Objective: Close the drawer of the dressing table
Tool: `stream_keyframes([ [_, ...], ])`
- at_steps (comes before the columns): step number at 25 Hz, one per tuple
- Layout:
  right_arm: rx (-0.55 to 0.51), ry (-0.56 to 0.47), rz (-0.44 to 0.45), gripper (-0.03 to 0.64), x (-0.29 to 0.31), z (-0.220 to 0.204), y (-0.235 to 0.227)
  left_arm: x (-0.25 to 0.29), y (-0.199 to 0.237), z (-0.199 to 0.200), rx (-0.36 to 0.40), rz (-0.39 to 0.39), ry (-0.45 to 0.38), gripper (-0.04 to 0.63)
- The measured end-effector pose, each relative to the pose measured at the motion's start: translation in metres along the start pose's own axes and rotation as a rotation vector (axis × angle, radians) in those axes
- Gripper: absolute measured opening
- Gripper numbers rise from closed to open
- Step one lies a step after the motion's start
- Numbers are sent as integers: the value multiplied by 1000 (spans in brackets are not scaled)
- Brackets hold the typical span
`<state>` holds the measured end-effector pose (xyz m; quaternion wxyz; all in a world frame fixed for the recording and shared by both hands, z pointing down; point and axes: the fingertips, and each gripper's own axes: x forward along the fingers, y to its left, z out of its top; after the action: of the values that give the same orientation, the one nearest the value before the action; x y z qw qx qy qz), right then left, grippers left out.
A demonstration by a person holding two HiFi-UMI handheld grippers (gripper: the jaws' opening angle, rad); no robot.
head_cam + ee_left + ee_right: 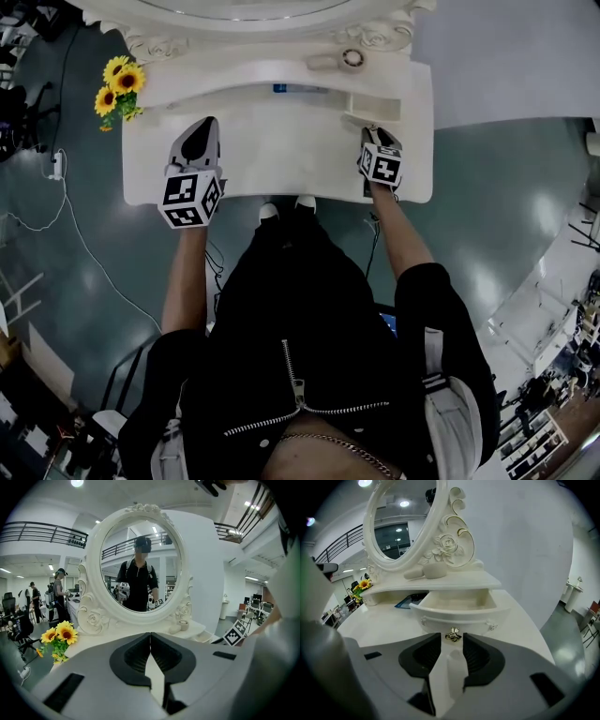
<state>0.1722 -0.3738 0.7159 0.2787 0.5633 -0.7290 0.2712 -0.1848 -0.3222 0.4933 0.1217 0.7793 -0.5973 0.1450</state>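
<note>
While the white drawer (pixel 457 616) stands pulled out, R gripper (pixel 451 635) fingers, narrowly apart, flank the gold knob (pixel 453 636) on its front edge; L gripper (pixel 150 633) fingers closed, empty, above cream worktop (pixel 281 150).

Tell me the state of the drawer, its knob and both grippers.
drawer: open, pulled out from under the shelf, nothing seen inside.
knob: sits at the gap between the right gripper's jaw tips, apparently not clamped.
right gripper: open, jaws apart on either side of the knob.
left gripper: shut, jaw tips together, nothing between them, over the table top.
</note>
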Motion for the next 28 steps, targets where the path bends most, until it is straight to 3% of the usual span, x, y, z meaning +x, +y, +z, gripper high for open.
stream_keyframes([
  [5,17,10,3,97,5,-5,-3,3,0,-1,0,3,8,21],
  [28,-8,16,26,101,5,9,1,0,5,-4,-13,24,7,21],
])
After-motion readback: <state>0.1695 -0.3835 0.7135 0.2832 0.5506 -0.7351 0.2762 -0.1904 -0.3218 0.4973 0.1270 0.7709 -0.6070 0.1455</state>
